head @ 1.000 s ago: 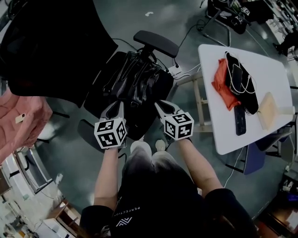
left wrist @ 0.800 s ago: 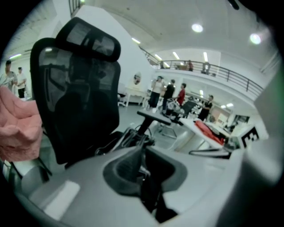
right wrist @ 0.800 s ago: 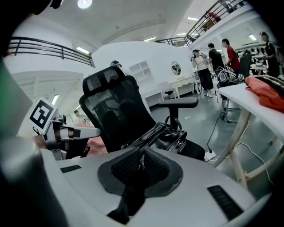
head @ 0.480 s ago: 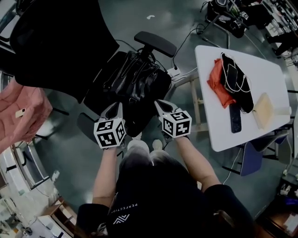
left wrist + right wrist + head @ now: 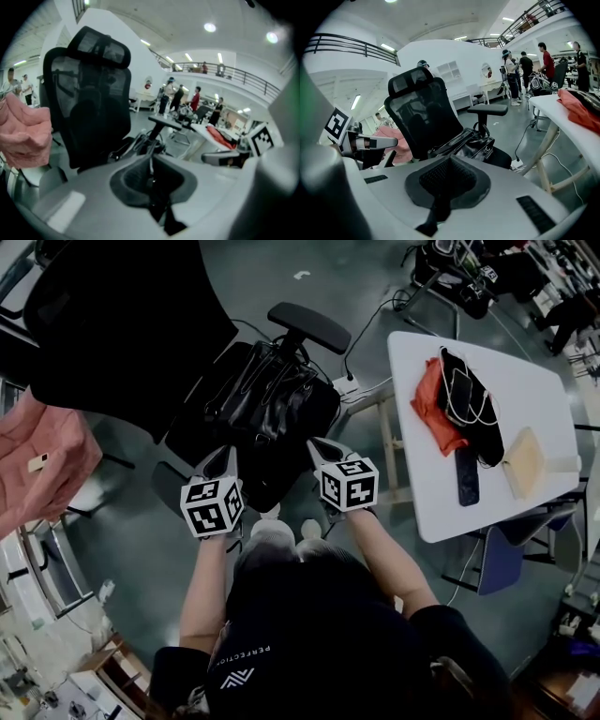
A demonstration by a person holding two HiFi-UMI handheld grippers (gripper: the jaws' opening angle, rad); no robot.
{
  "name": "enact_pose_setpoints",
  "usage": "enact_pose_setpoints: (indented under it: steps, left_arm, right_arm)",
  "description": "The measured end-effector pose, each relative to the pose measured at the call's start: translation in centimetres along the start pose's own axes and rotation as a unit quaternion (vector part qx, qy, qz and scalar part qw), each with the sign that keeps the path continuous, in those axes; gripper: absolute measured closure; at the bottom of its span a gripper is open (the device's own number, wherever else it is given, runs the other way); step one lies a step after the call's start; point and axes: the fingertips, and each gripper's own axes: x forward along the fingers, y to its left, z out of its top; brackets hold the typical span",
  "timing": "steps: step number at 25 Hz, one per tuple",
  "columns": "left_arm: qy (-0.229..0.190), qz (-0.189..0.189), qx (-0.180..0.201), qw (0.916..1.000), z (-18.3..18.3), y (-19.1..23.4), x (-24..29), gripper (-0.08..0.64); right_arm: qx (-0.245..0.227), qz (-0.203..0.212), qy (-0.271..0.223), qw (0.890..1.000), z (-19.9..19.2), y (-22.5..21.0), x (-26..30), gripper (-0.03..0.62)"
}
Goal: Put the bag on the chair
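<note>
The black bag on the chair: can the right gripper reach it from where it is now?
Probably yes. The right gripper points at the bag with nothing between them, though its fingers are shut and empty.

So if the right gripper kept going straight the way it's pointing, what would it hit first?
Probably the black bag on the chair seat, straight beyond the right gripper, whose jaws are shut and empty. Depth is unclear, so the seat's front edge might come first.

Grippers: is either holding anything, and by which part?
Nothing is held. The left gripper and right gripper are shut and empty; the bag lies on the chair, clear of both.
</note>
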Motion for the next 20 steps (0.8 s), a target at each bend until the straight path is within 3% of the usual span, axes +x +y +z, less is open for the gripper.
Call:
enact_pose_setpoints:
  steps: [20]
  left_arm:
    - [0.024,-0.002,-0.007,0.9997,-0.1,1.9,1.4,0.532]
  right_arm:
    - [0.007,-0.001,0.022,1.0,0.6,0.0,2.3,0.594]
